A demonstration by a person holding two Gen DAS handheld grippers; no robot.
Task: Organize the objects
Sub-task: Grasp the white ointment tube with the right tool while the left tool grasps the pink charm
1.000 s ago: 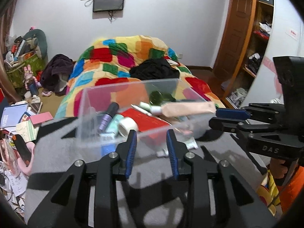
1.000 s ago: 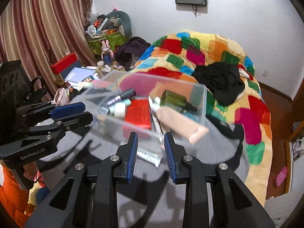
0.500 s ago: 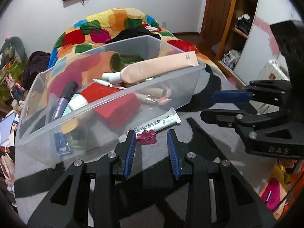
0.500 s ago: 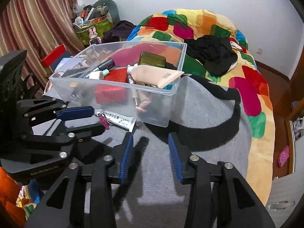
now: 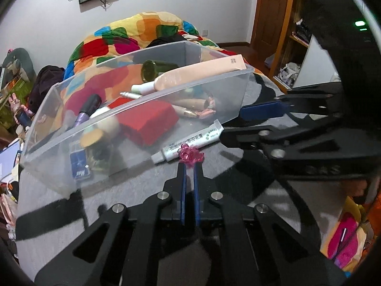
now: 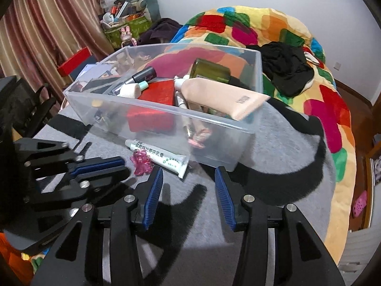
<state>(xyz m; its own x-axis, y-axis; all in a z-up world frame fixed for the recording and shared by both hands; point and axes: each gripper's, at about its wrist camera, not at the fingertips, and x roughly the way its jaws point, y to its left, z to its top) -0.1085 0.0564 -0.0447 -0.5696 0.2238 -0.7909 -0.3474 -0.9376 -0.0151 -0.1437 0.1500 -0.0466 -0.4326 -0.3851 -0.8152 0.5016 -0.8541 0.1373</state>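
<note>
A clear plastic bin (image 5: 133, 128) (image 6: 228, 124) stands on the grey mat and holds several cosmetics: a peach tube (image 6: 221, 97), a red box (image 5: 145, 121), a green bottle (image 6: 209, 70). A white tube (image 5: 188, 143) (image 6: 159, 157) lies on the mat in front of the bin. A pink sparkly hair clip (image 5: 190, 155) (image 6: 141, 162) lies beside it. My left gripper (image 5: 189, 166) is shut on the clip's near edge. My right gripper (image 6: 188, 174) is open just before the white tube's crimped end.
The grey mat (image 6: 273, 166) covers a surface before a bed with a colourful quilt (image 6: 262, 23). Black clothes (image 6: 285, 64) lie on the quilt. Clutter and a red box (image 6: 73, 60) sit at the left by the curtain. Shelves (image 5: 302, 31) stand at the right.
My left gripper has moved forward and shut on the pink clip. My right gripper has opened wider and stayed near the white tube.
</note>
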